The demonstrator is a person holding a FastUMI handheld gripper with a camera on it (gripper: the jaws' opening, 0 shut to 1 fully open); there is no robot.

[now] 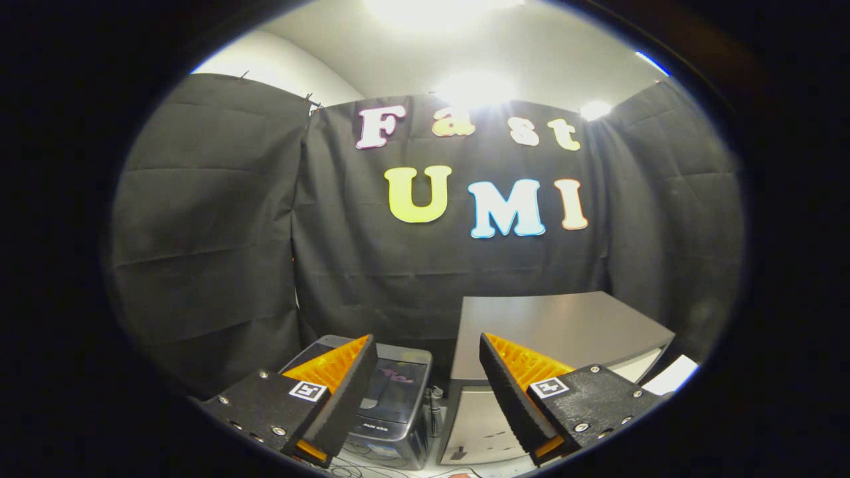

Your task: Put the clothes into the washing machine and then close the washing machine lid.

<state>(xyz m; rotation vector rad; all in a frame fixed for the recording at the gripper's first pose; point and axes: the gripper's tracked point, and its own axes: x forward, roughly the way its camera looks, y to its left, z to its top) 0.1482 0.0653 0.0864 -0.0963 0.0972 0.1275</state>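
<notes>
My gripper [428, 348] is open, held high and looking out over the booth, with nothing between its fingers. Below and beyond the left finger [345, 378] stands a small top-loading washing machine [392, 405] with a dark see-through lid that lies shut. Something purplish shows faintly through the lid. I see no clothes outside the machine.
A grey cabinet [558, 325] with a flat top stands to the right of the washing machine, beyond the right finger. A tap fitting [435, 401] sits between the machine and the cabinet. Cables lie on the floor in front. Black cloth walls close the booth behind.
</notes>
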